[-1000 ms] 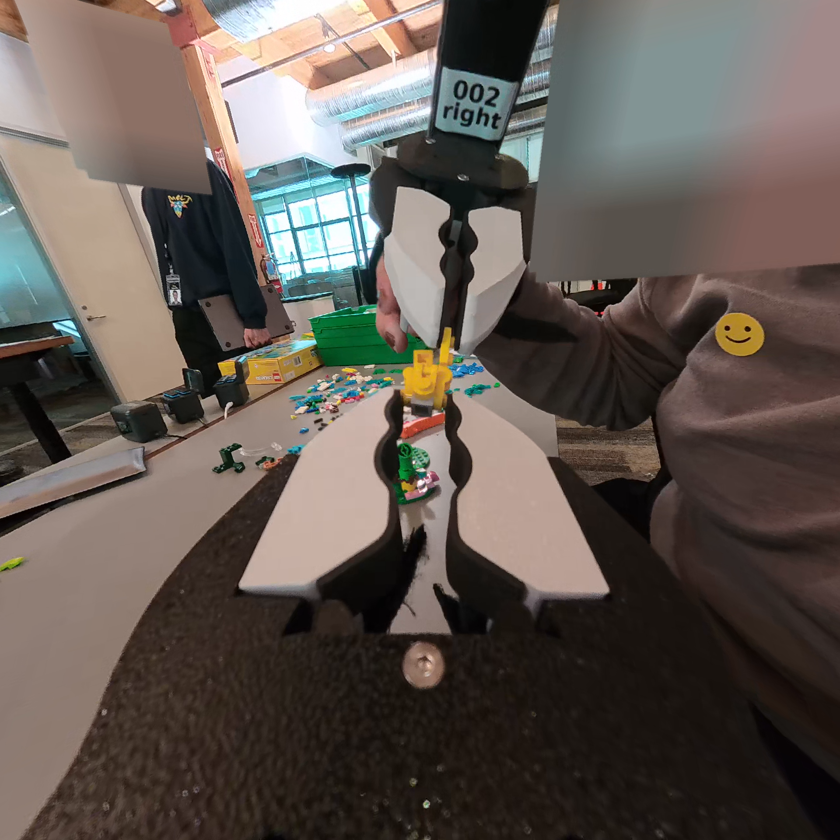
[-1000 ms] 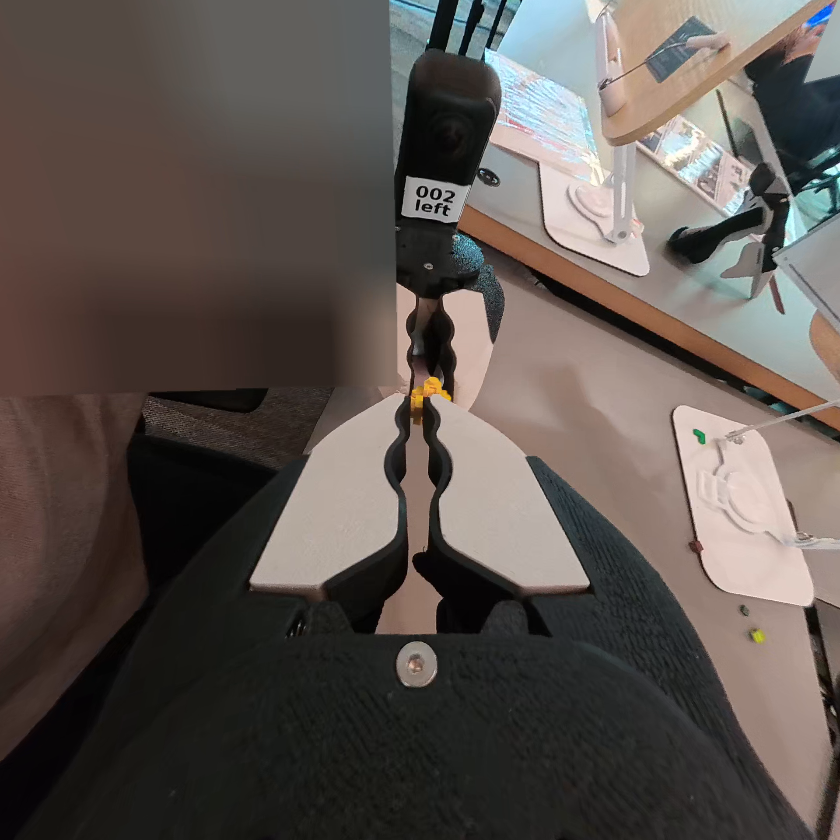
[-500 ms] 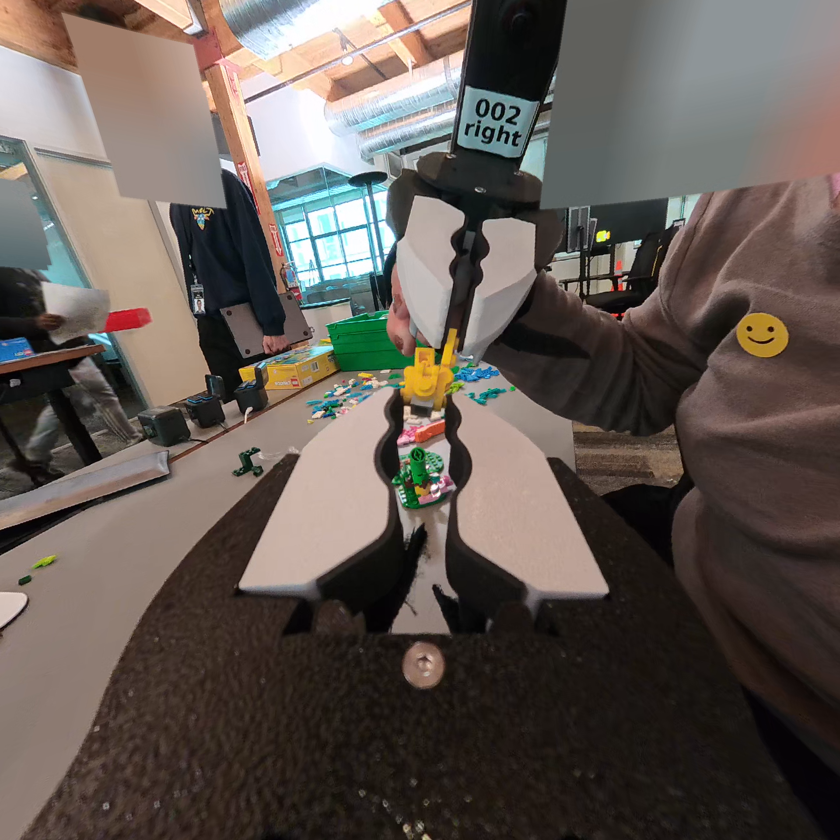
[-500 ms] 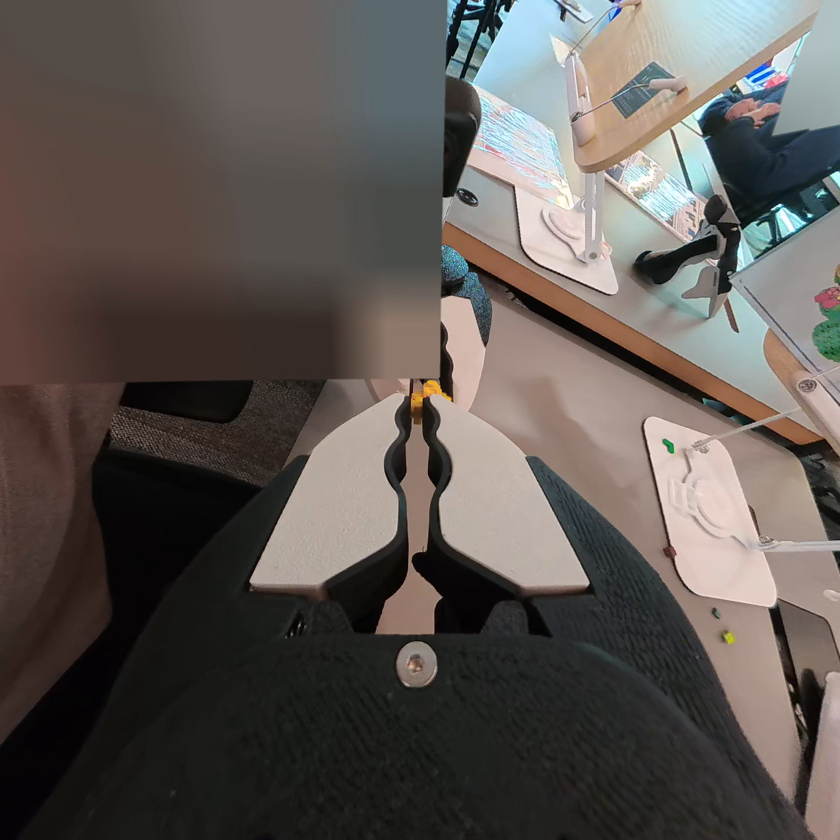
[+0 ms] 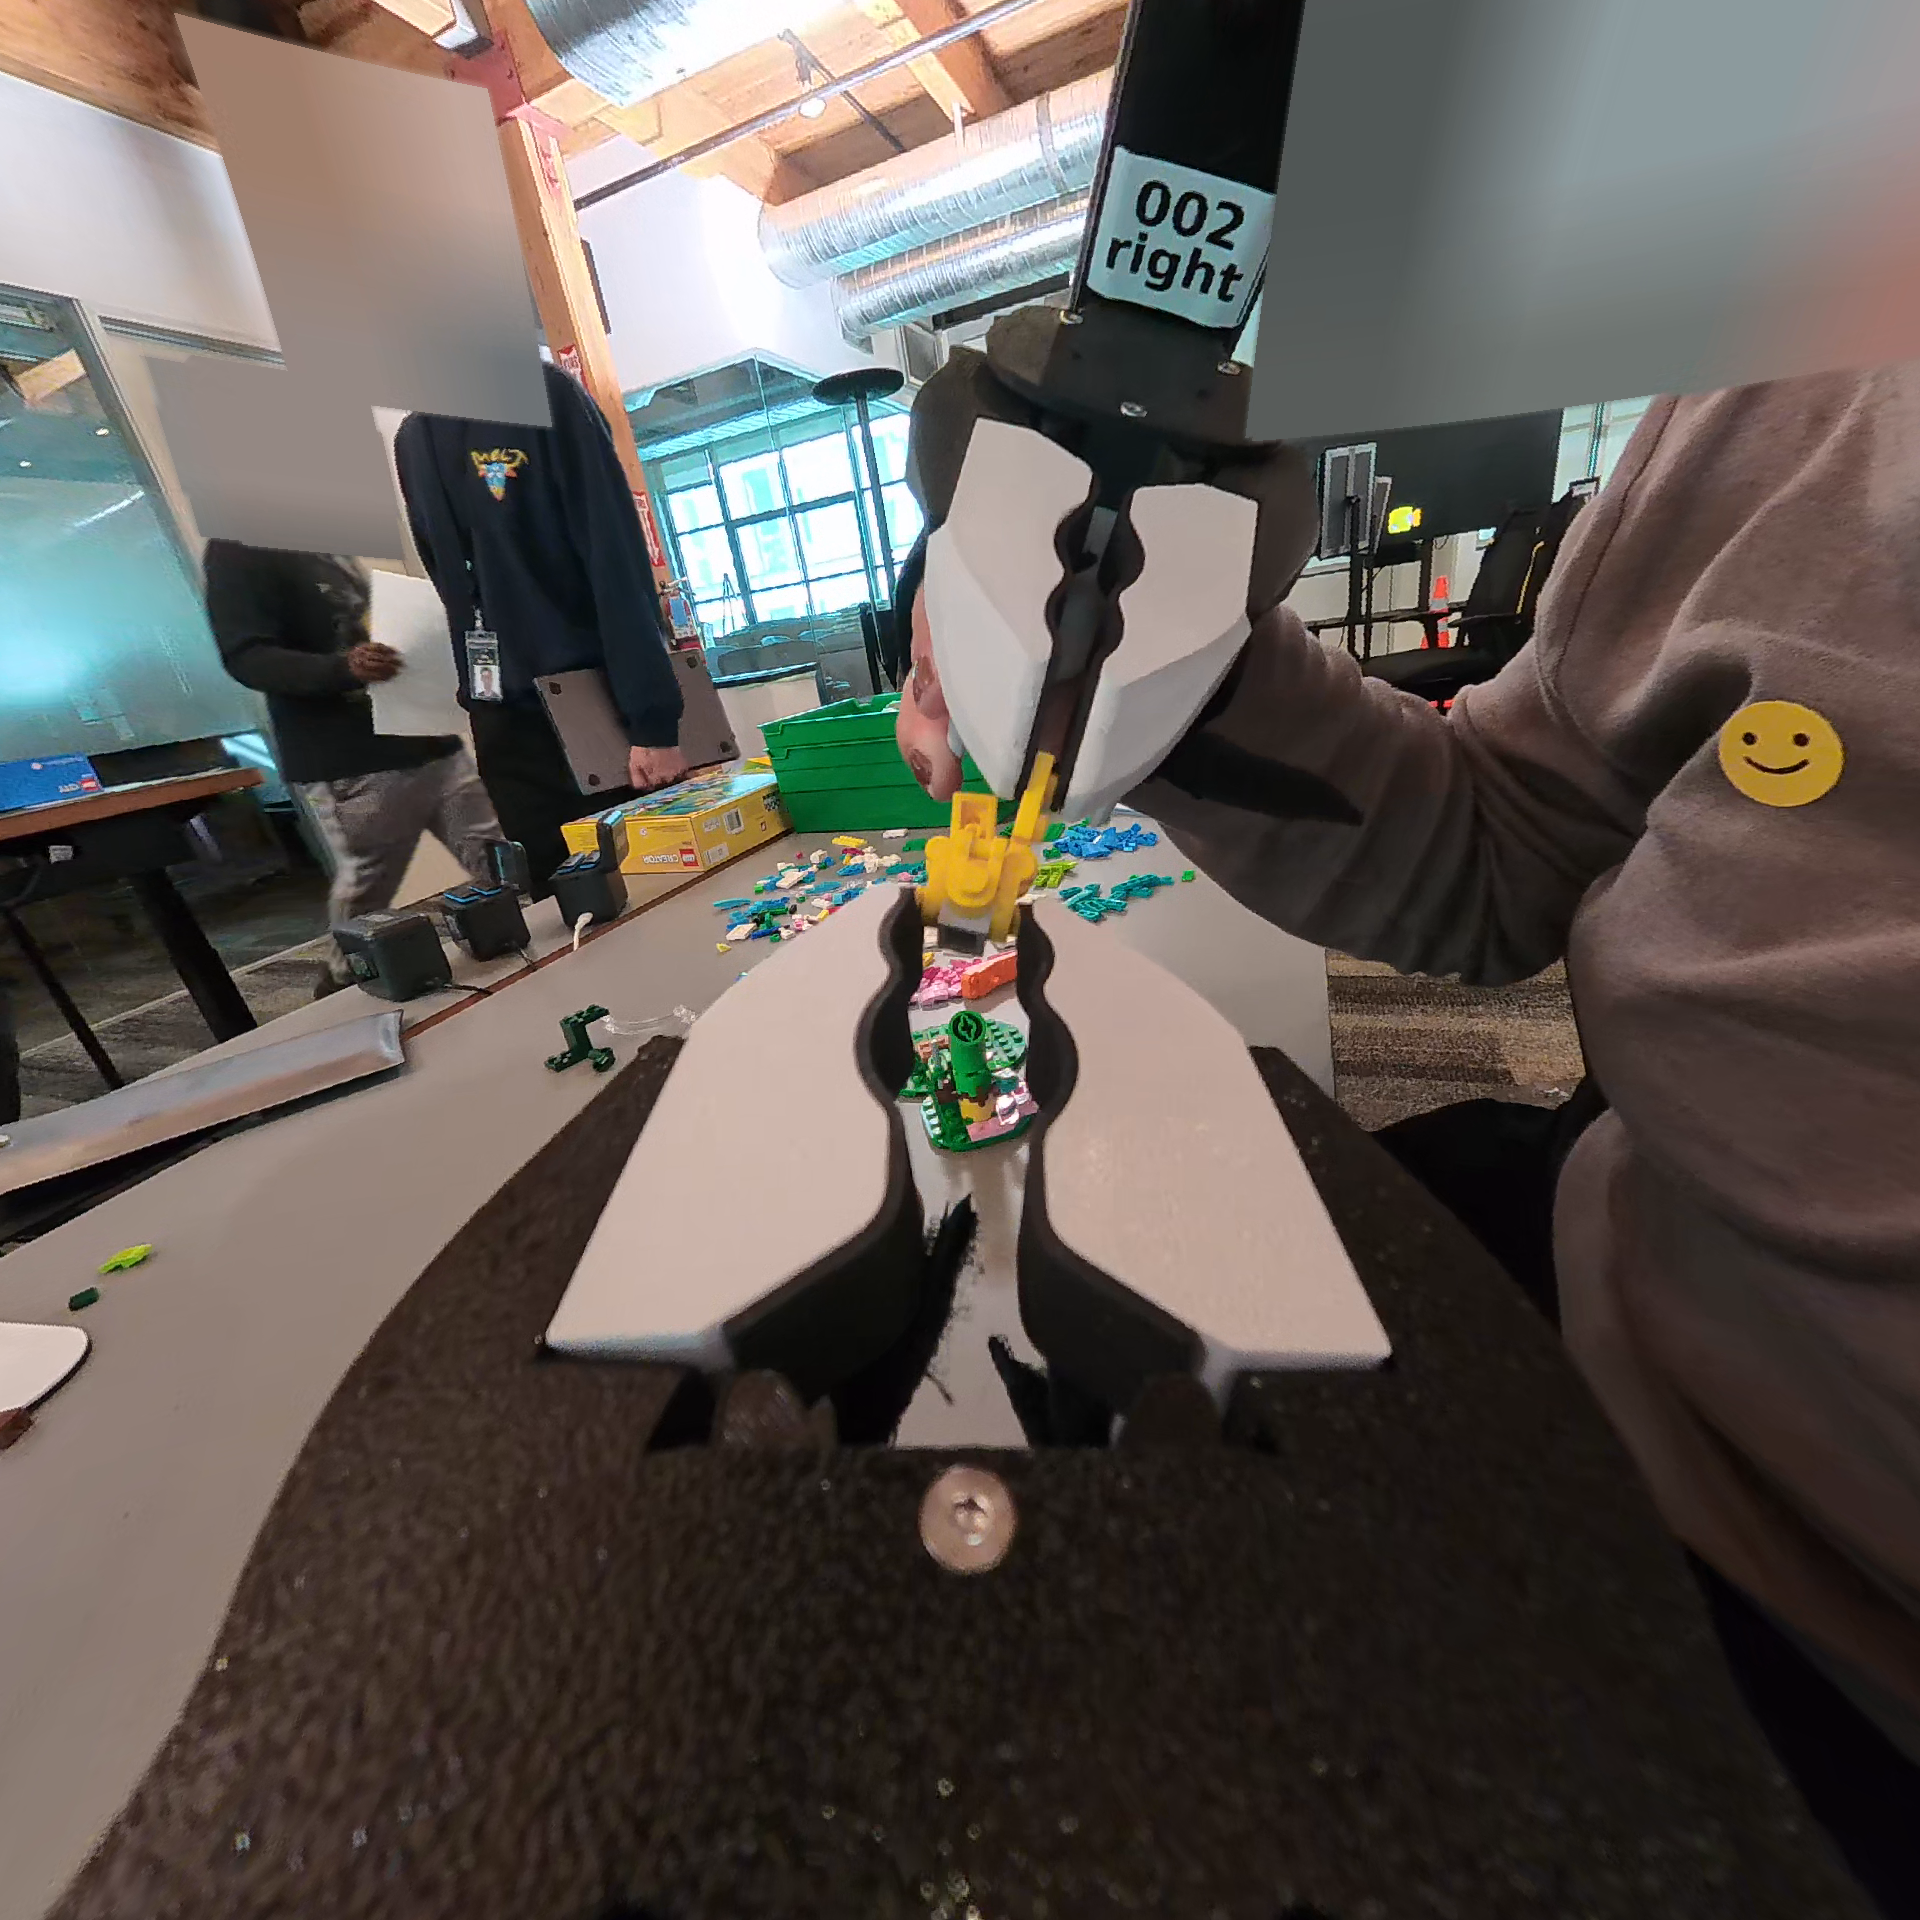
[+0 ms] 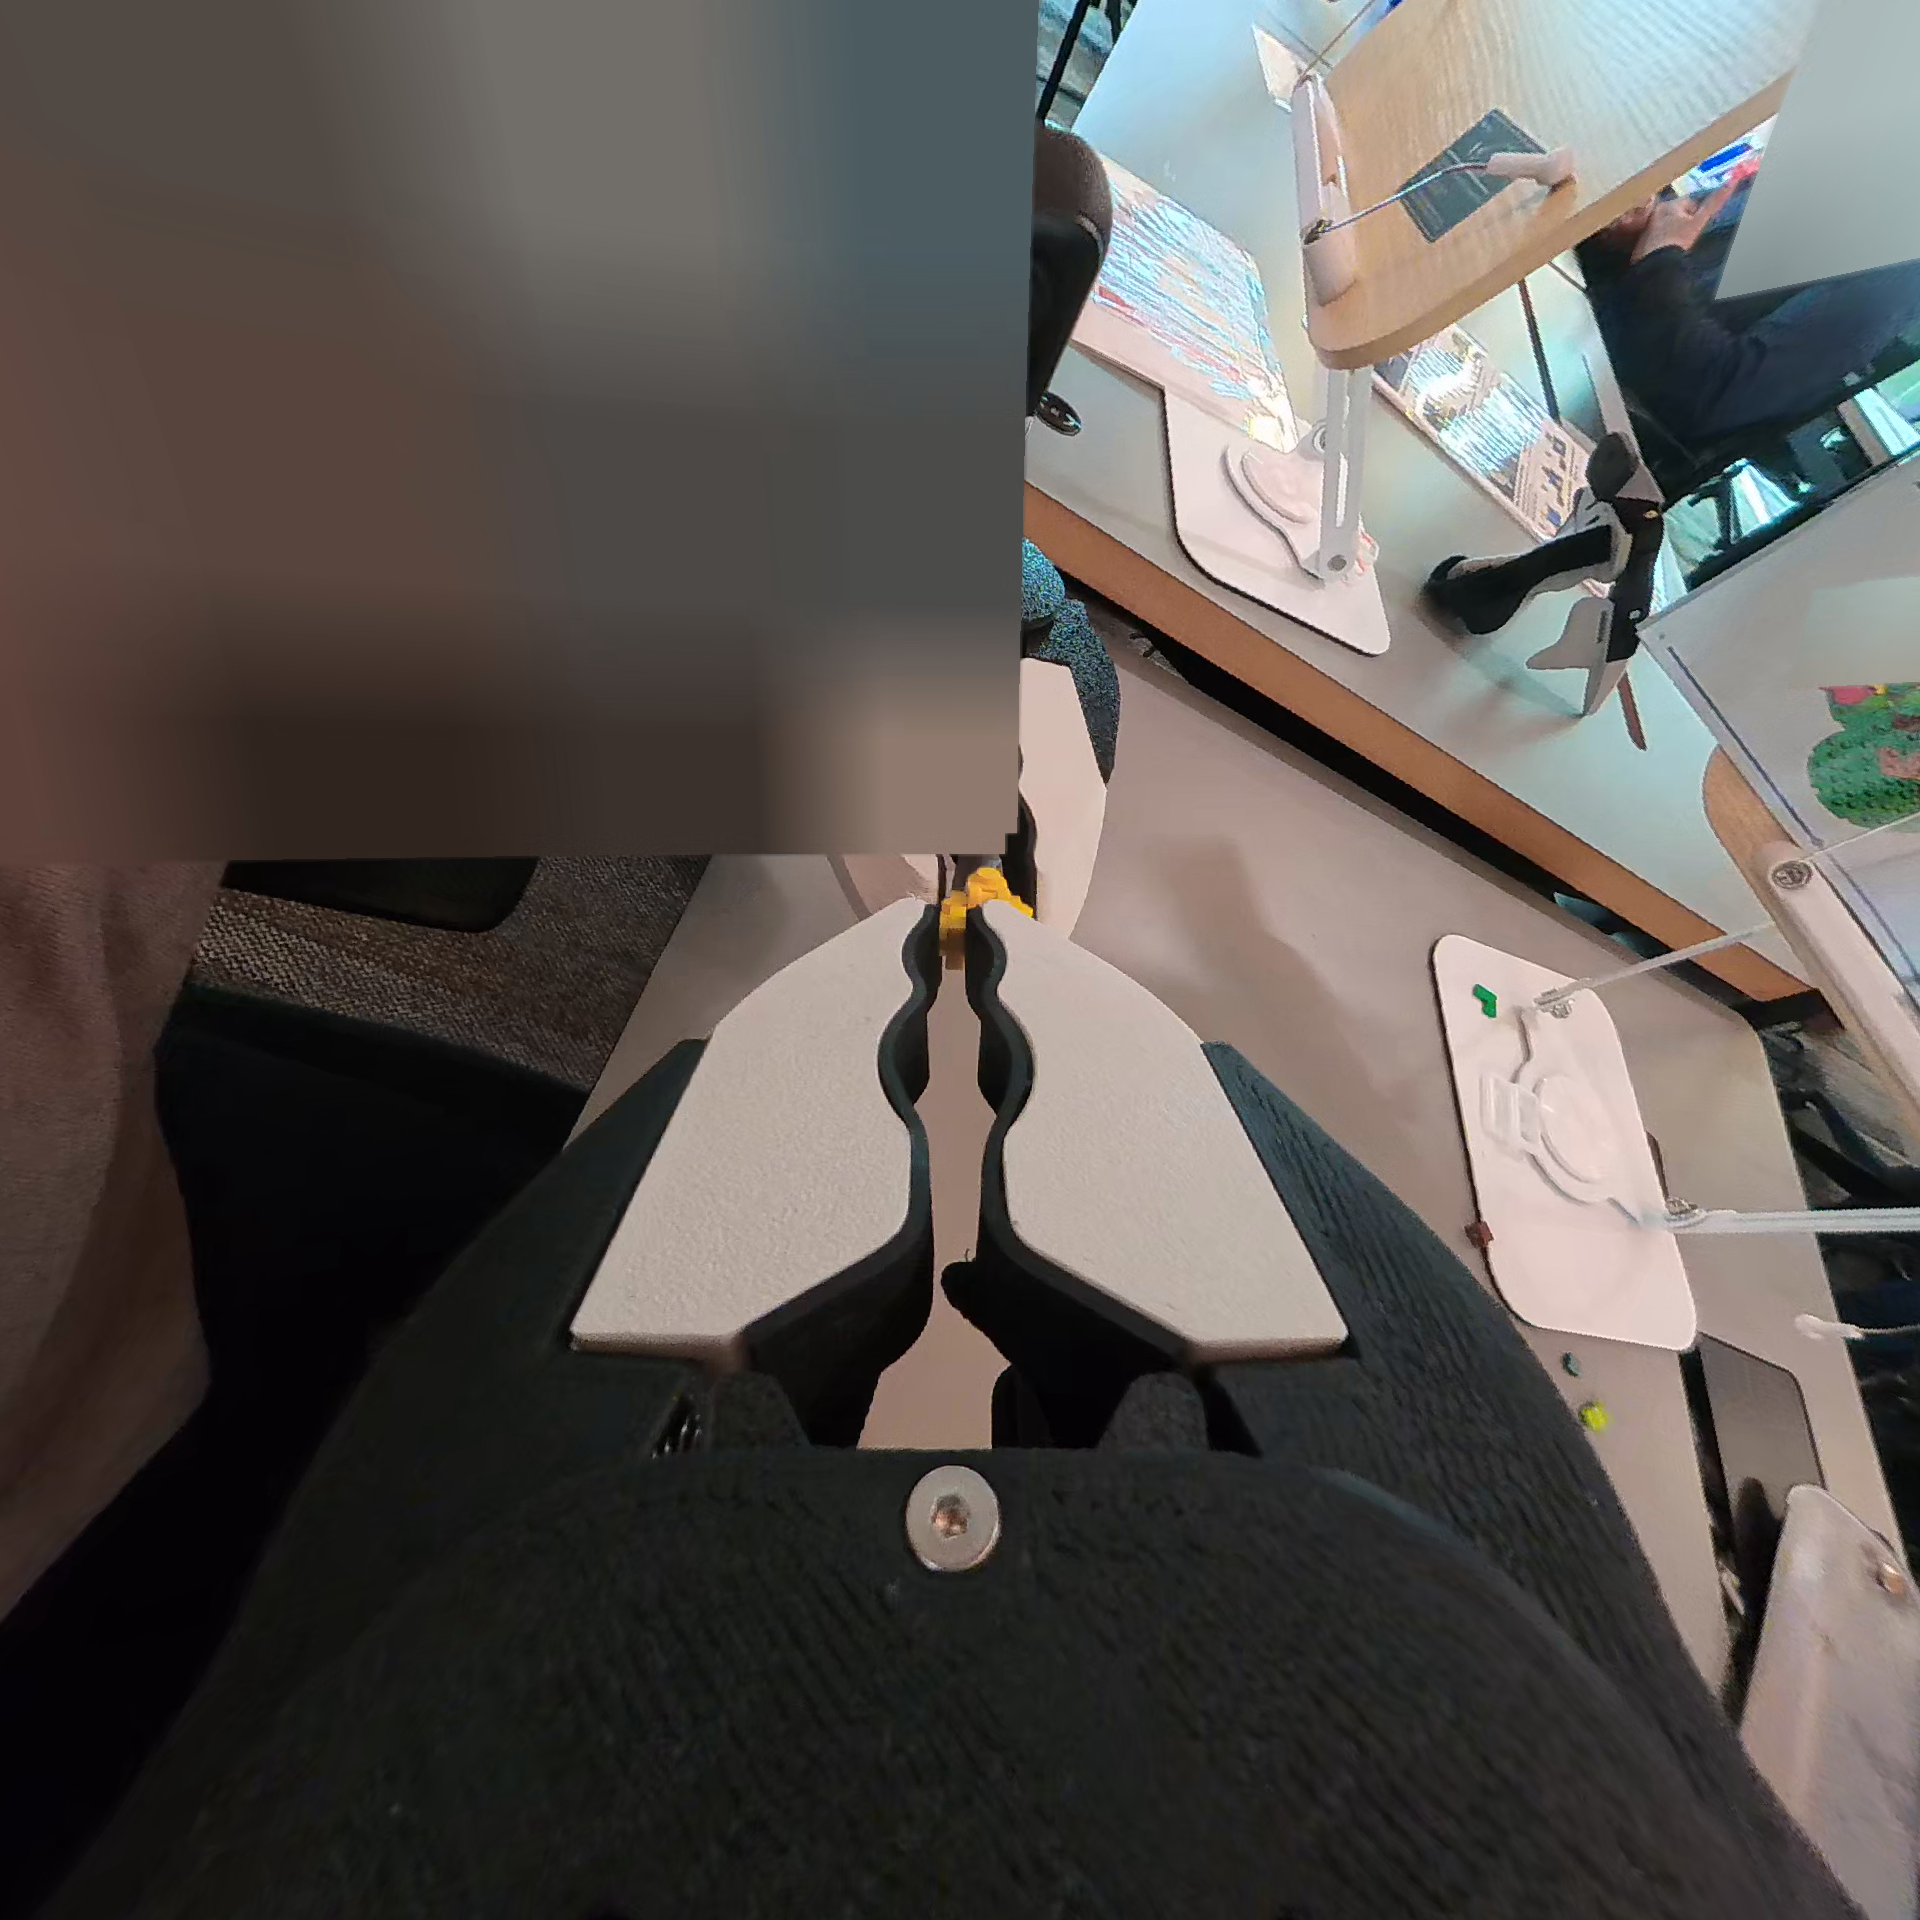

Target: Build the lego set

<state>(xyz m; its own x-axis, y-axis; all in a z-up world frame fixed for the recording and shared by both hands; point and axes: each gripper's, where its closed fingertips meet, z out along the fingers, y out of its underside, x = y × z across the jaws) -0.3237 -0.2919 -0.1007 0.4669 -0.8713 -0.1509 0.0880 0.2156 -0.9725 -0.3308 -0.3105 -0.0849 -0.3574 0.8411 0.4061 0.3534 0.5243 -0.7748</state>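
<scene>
From the left wrist view, the left claw [image 5: 968, 914] is pinching the bottom of a small yellow lego piece [image 5: 971, 868], which is up in the air above the grey surface [image 5: 343, 1195]. The right claw [image 5: 1044, 795] comes down from above and pinches a thin yellow bit at the top of the same piece, so both claws are clenched on it. Under them, seen through the gap between the left fingers, a little green lego build [image 5: 966, 1086] sits on the surface, with pink and orange bits [image 5: 961, 977] just behind it. Farther back lie lots of loose bricks [image 5: 821, 894], a yellow box [image 5: 686, 826] and green trays [image 5: 842, 758]. A dark green piece [image 5: 580, 1042] lies alone to the left. From the right wrist view, the right claw [image 6: 954, 925] is nearly closed, gripping the yellow lego piece [image 6: 961, 909] at its tips. One white finger of the left claw [image 6: 1060, 800] shows just past it. To the right, a white pad [image 6: 1579, 1278] lies on the surface with a tiny green brick [image 6: 1484, 1000] on it.
</scene>
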